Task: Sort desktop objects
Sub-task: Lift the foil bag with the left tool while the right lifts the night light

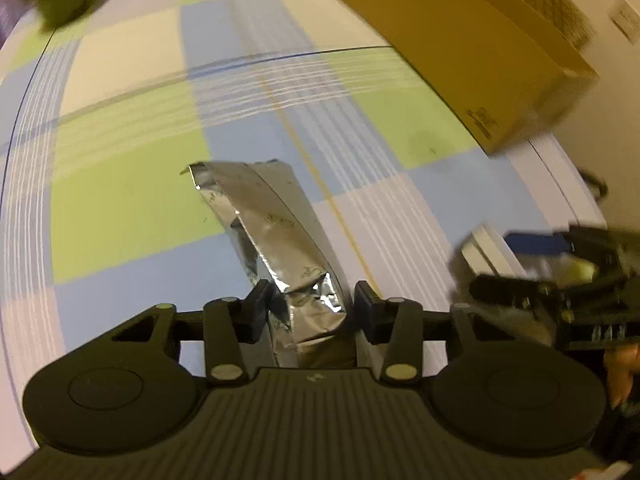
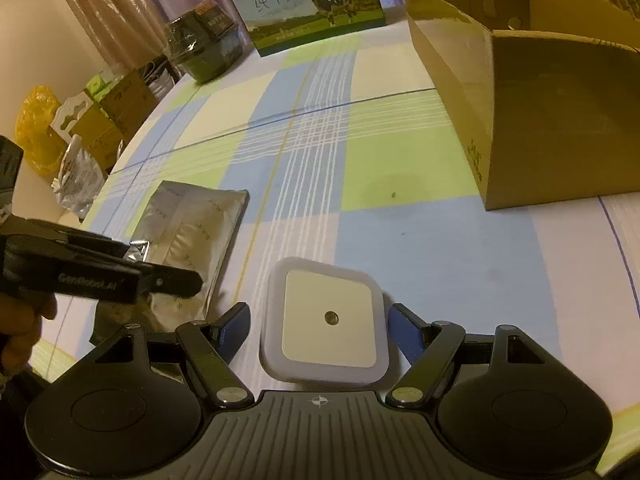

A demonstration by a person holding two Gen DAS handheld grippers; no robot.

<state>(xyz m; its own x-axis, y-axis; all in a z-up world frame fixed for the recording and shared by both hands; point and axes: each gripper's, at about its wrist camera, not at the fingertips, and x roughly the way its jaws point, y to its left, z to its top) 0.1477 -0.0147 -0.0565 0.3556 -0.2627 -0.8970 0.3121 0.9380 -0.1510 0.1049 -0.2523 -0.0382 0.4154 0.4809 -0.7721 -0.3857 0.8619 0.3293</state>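
Left claw (image 1: pixel 310 306): closed on the near end of a crumpled silver foil pouch (image 1: pixel 272 236), one finger pressed against each side; the pouch juts forward and looks lifted off the cloth in the left wrist view, which is motion-blurred
Foil pouch from the right wrist view (image 2: pixel 192 236): left of centre, its far end low over or on the green and blue checks, its near corner hidden behind the left claw's black body (image 2: pixel 100 272); whether it touches the cloth I cannot tell
Hand (image 2: pixel 20 320): at the left edge, wrapped round the left claw's handle
Surface (image 2: pixel 400 184): covered by a checked cloth in blue, green and cream with white stripes
Right claw (image 2: pixel 318 330): open, its blue-padded fingers (image 2: pixel 236 330) standing on either side of a white square night light (image 2: pixel 326 322), with a gap on the left and the right pad close to or at its edge
Night light: flat on the cloth, close to the near edge of the surface, a small round sensor in the middle of its face
Cardboard box (image 2: pixel 540 120): open, on the right side of the surface, well beyond the night light
Far edge: a milk carton box (image 2: pixel 312 0) printed with cows, and a dark wrapped container (image 2: pixel 204 44) to its left
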